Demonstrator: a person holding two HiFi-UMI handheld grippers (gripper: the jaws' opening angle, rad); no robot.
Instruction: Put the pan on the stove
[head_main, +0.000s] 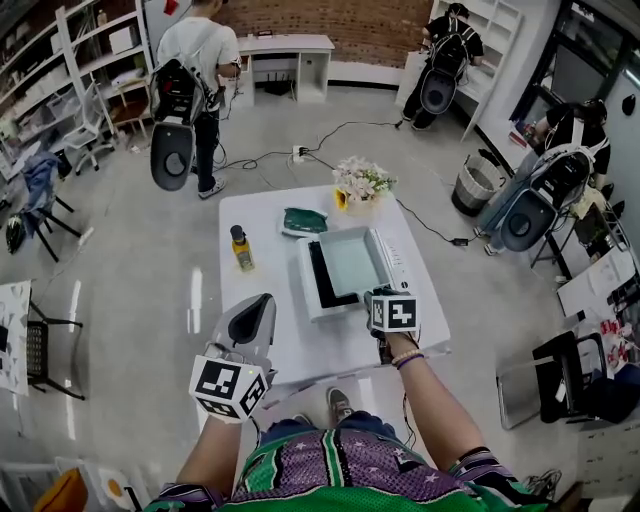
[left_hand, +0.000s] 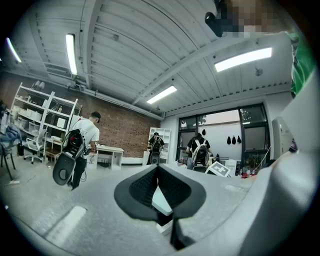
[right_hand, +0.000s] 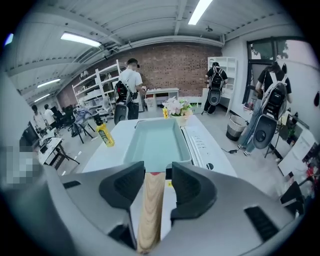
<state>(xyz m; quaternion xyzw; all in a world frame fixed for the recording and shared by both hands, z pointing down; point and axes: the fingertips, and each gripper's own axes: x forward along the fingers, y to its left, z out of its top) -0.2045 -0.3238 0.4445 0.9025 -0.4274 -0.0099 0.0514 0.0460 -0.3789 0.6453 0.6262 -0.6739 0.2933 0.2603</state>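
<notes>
head view steeply down on table, shared by right gripper view, left gripper view level

We log this site as an open research lab, not a home. It has a grey concrete floor, a red brick back wall, white metal shelving racks and ceiling strip lights. Black cables trail towards a lone white table carrying a white tabletop stove. Several people wearing black backpack rigs work at the edges.

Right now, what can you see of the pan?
The pan is rectangular, pale teal, deep-walled and empty. It sits flat on the white stove, off to one side, leaving black glass bare along the other. Its light wooden handle points back at the person, lying between the right gripper's open jaws.
</notes>
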